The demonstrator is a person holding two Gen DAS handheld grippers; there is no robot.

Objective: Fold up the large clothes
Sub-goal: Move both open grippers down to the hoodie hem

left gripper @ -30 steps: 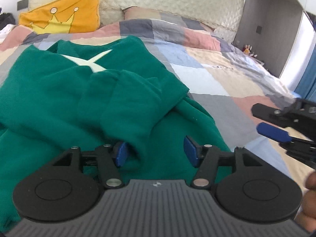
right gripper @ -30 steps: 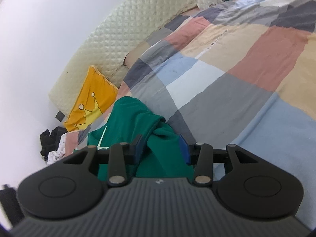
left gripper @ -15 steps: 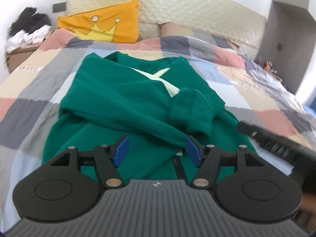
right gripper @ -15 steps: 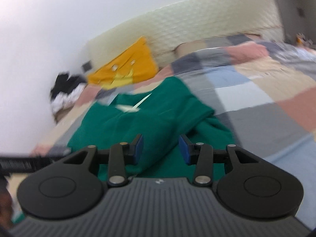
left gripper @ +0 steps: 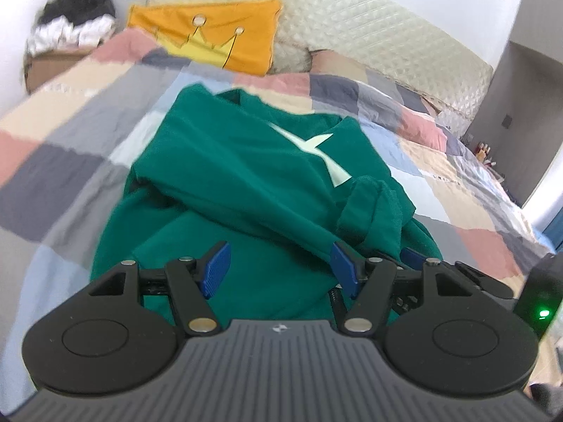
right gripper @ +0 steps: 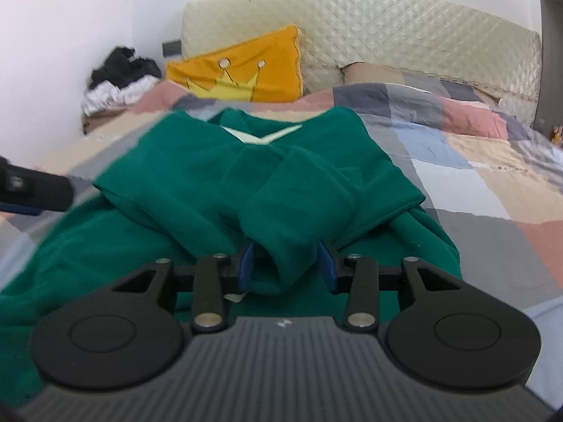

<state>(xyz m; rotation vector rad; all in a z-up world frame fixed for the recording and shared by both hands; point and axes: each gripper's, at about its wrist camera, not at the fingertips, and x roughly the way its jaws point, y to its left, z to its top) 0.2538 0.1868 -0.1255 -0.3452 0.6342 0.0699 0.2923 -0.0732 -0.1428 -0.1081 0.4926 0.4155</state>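
left view, sweater: we see the sweater (left gripper: pixel 246 190) spread on the bed (left gripper: pixel 454 190), sleeves crossed over the chest to narrow it for folding
left view, left tool: our left tool (left gripper: pixel 281 269) hovers released over the hem, nothing between its pads
right view, right tool: our right tool (right gripper: pixel 285 263) straddles a sleeve cuff (right gripper: pixel 292 246); we cannot tell whether it is clenched on it

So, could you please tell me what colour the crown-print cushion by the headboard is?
Orange, with a yellow crown; the crown-print cushion shows best in the right wrist view.
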